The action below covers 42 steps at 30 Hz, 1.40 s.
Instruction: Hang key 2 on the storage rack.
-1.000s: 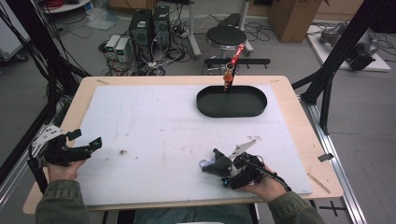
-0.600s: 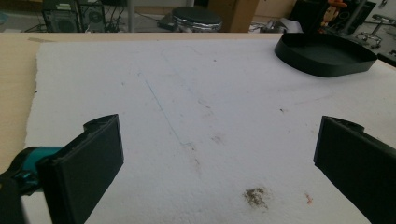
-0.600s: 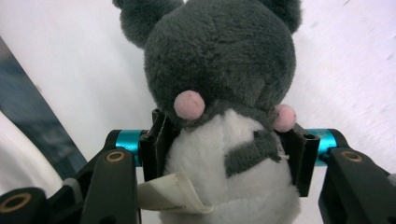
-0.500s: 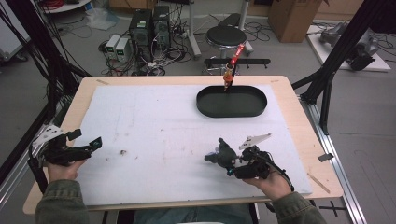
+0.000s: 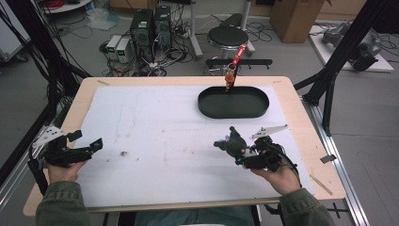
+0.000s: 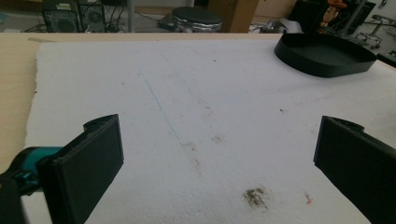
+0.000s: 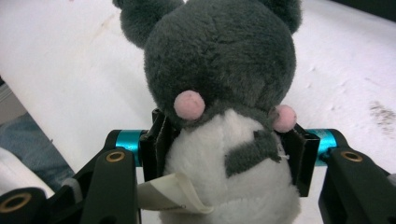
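A small grey and white plush toy (image 7: 219,93) with pink cheeks and a white label is clamped at its body between the jaws of my right gripper (image 7: 224,154). In the high view the plush toy (image 5: 231,141) is held a little above the white mat, right of centre, with the right gripper (image 5: 241,151) shut on it. My left gripper (image 5: 89,147) rests at the mat's left edge, its jaws wide apart with nothing between them. In the left gripper view, bare mat lies between the left gripper's (image 6: 219,154) jaws.
A black oval tray (image 5: 233,102) sits at the back right of the white mat (image 5: 155,127); the tray (image 6: 324,55) also appears far right in the left gripper view. An orange and red tool (image 5: 233,66) stands behind the tray. A dirt smudge (image 6: 254,197) marks the mat.
My right gripper has lifted the plush toy and carried it forward and slightly up the table, toward the tray. The left gripper has stayed still.
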Each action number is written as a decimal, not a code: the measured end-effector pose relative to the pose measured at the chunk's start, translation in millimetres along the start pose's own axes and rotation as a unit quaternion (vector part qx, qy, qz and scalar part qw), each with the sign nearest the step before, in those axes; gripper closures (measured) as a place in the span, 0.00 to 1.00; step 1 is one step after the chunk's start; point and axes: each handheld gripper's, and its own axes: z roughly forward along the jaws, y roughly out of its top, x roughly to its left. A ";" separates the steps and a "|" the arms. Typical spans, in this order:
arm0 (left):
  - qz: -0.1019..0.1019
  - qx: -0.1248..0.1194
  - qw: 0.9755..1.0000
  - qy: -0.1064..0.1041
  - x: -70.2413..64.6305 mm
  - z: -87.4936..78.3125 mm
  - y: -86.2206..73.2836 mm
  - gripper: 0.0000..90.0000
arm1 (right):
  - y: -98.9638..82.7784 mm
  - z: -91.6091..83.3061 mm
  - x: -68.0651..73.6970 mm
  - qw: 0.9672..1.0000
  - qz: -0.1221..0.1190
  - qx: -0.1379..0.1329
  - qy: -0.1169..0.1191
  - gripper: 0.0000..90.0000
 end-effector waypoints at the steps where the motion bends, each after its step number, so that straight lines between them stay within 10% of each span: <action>1: 0.000 0.000 1.000 0.000 0.0 0.1 0.0 0.02 | 1.5 -1.5 -1.2 1.000 -0.002 -0.004 -0.001 0.50; 25: -0.001 0.001 1.000 0.000 1.5 0.5 0.3 0.02 | 81.2 -32.7 -17.3 0.999 -0.005 -0.010 -0.045 0.50; 42: -0.003 -0.001 1.000 0.001 3.9 0.1 1.2 0.02 | 134.0 -16.2 -30.3 0.998 0.013 -0.005 -0.060 0.51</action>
